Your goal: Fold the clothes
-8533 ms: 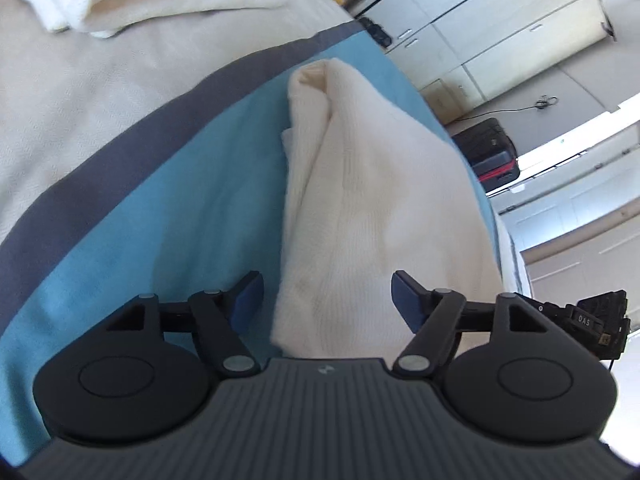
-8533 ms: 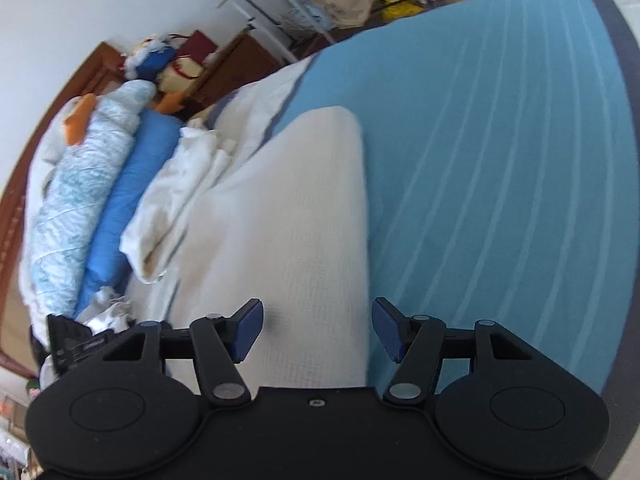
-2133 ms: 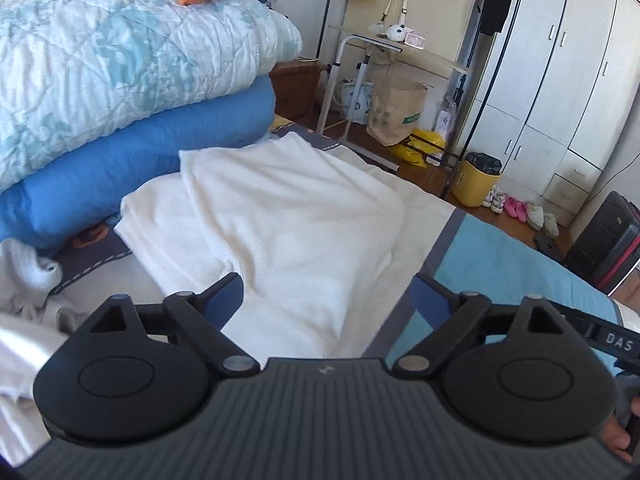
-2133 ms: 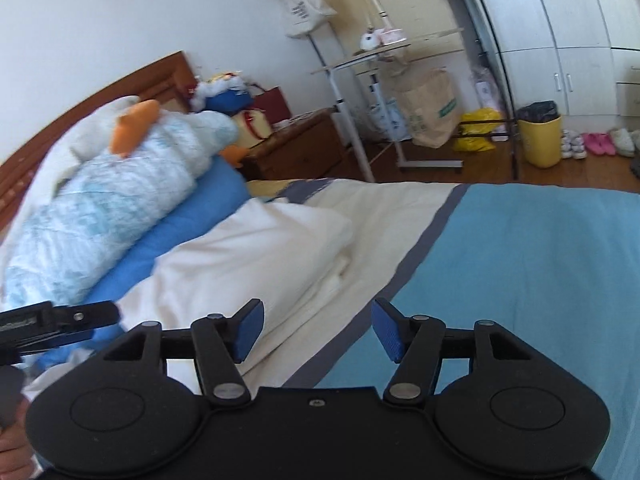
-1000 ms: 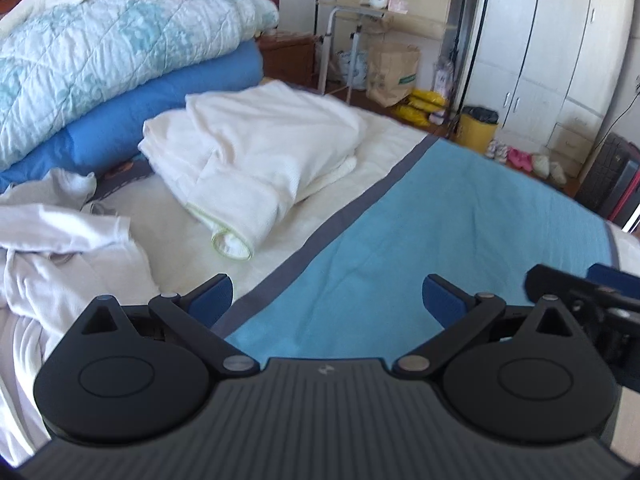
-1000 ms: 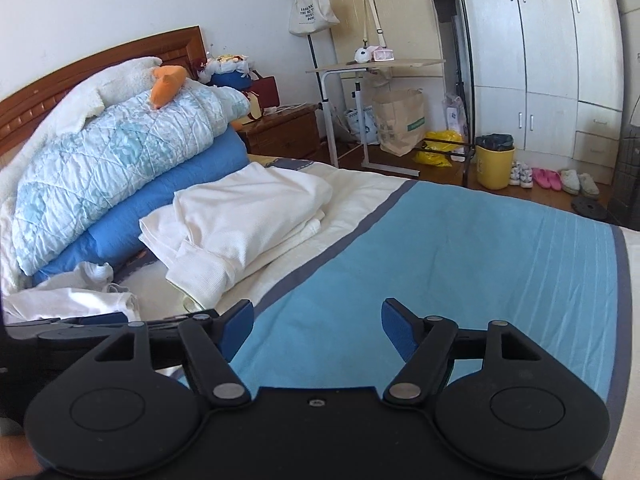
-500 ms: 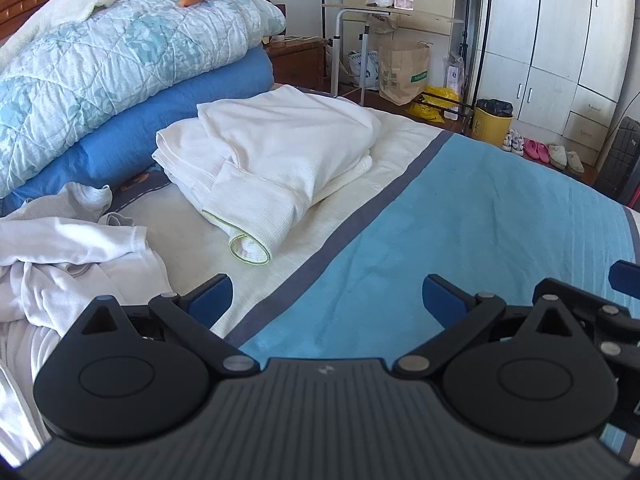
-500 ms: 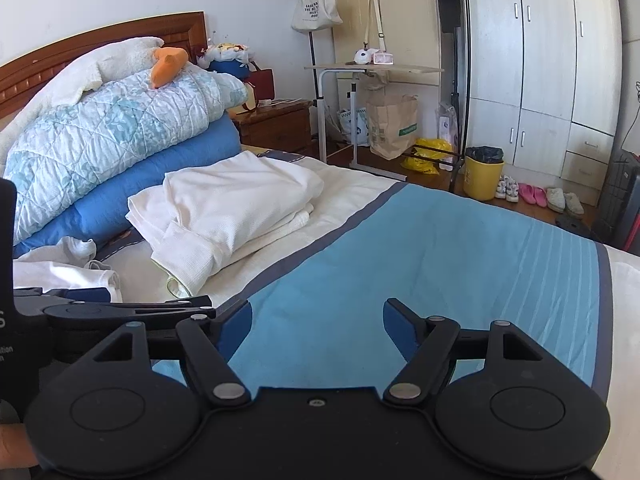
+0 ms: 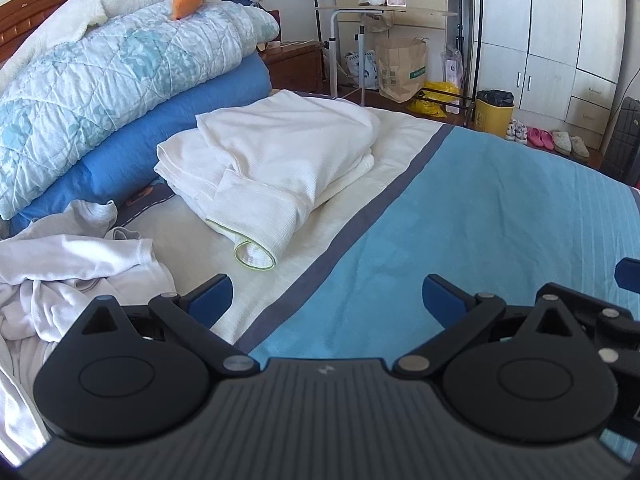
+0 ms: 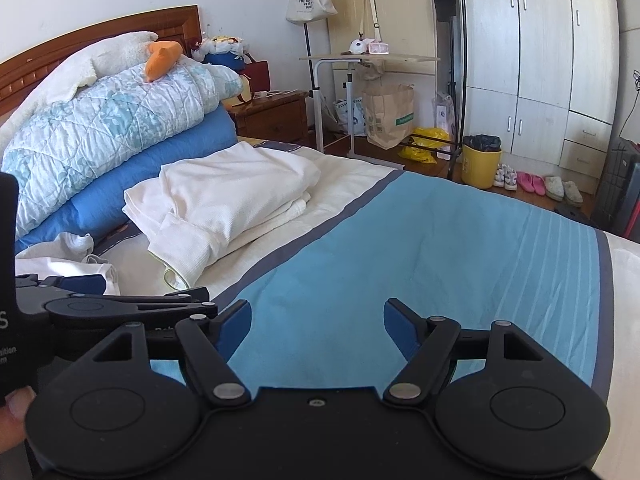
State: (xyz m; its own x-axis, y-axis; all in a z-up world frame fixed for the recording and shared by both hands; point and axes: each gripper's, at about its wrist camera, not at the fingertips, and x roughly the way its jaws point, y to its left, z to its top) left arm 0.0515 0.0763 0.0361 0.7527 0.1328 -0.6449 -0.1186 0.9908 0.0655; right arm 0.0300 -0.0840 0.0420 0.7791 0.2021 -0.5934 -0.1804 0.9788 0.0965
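A stack of folded cream clothes [image 9: 276, 160] [image 10: 228, 204] lies on the bed's pale sheet, one cuffed sleeve hanging off its near side. A crumpled white garment [image 9: 68, 268] [image 10: 68, 260] sits unfolded at the left. My left gripper [image 9: 326, 294] is open and holds nothing, hovering over the grey stripe of the bedspread, well short of the stack. My right gripper [image 10: 316, 322] is open too, above the blue bedspread [image 10: 420, 264]. The left gripper's body [image 10: 120, 304] shows at the left of the right wrist view.
Rolled blue and quilted bedding [image 9: 120, 76] is piled against the wooden headboard [image 10: 100, 36] behind the stack. Beyond the bed stand a small side table [image 10: 368, 60], a paper bag [image 10: 388, 120], a yellow bin [image 10: 480, 164] and white wardrobes [image 10: 540, 60].
Both grippers have drawn back and risen from the cream stack, which now lies farther away. The folded garment seen under them 8.5 s ago now lies on top of the stack.
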